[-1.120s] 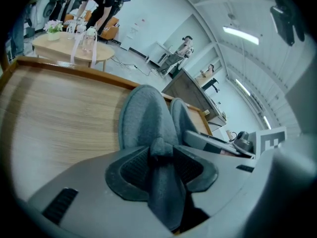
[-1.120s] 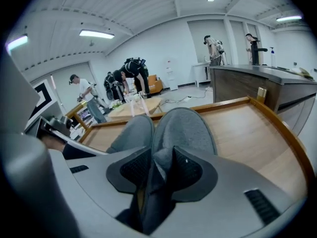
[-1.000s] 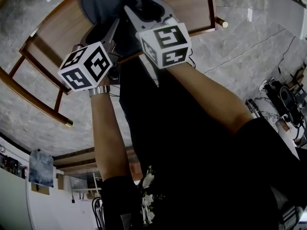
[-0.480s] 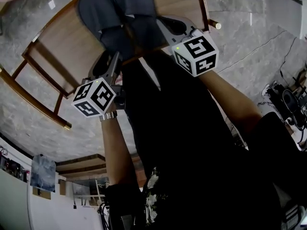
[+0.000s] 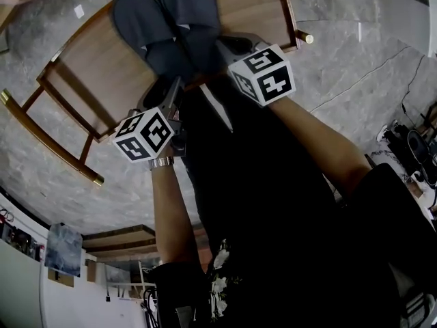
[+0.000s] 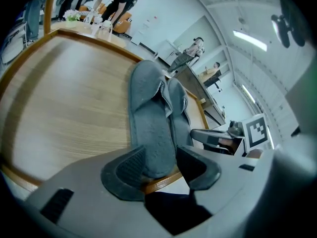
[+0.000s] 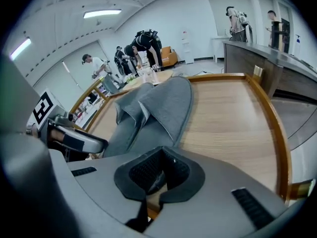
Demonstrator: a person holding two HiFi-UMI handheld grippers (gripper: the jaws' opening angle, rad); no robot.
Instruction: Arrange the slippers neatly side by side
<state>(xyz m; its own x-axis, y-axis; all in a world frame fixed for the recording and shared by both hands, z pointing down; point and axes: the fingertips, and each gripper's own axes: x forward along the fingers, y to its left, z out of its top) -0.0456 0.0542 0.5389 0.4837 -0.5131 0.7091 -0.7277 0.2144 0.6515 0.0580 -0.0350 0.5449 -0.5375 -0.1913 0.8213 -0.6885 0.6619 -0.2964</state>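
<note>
Two grey slippers lie side by side on the wooden table [image 5: 82, 67], toes away from me: the left slipper [image 5: 140, 22] and the right slipper [image 5: 191, 12]. My left gripper [image 5: 169, 91] hangs at the table's near edge, open. The left slipper's heel [image 6: 153, 148] shows just beyond its pads without touching them. My right gripper [image 5: 231, 45] is at the right slipper's heel. Its jaws have just been closing, and a sliver of grey heel fabric [image 7: 154, 181] sits pinched between them. The right slipper [image 7: 166, 105] runs away from the jaws.
The table has a raised wooden rim [image 7: 270, 128] and a lower wooden frame [image 5: 48, 142] over a grey marble floor. Cables and gear lie on the floor at the right [image 5: 410, 142]. People stand at a counter far behind [image 7: 237, 19].
The left gripper has drawn back toward me to the table's near edge. The right gripper has shifted right and a little lower, to the right slipper's heel. More of both slippers now shows.
</note>
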